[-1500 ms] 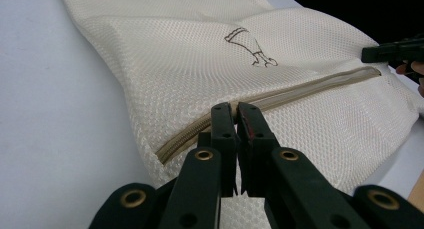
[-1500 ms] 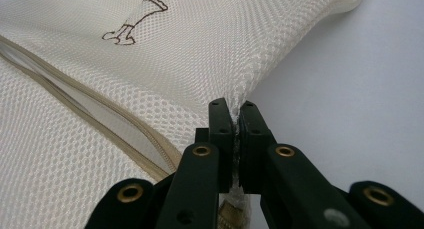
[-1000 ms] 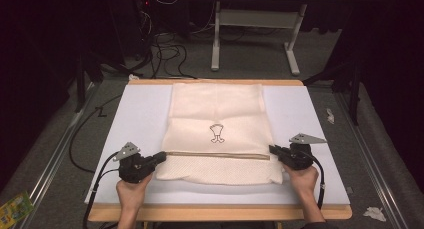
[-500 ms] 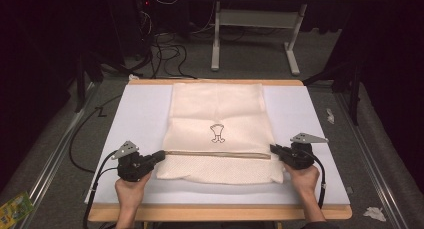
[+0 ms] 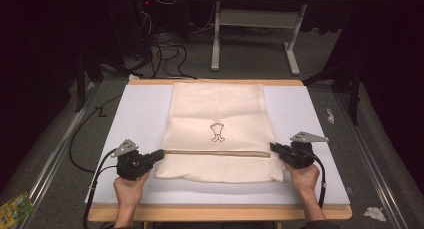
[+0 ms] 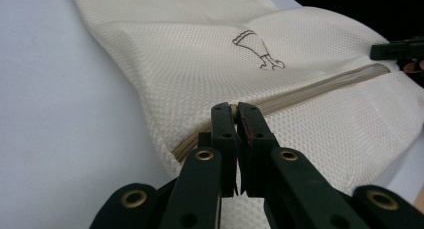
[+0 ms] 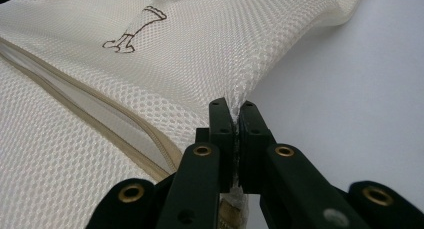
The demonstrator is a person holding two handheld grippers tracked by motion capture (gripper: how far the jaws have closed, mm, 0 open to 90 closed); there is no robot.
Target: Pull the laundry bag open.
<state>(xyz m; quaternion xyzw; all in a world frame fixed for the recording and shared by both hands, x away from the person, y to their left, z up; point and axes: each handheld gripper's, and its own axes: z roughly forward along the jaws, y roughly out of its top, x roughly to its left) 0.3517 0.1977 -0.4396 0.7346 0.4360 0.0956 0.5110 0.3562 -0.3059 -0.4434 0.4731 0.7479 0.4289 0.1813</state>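
A cream mesh bag with a small dark printed emblem lies flat on the white table mat. A tan zipper band runs across it near the front. My left gripper is shut on the bag's left edge at the zipper end. My right gripper is shut on the bag's right edge, with mesh pinched between its jaws. In the left gripper view, the bag spreads ahead and the right gripper shows at the far side.
The mat rests on a wooden board. Grey floor surrounds it, with cables and a white table frame behind. Paper scraps lie at the right; a green packet lies at the front left.
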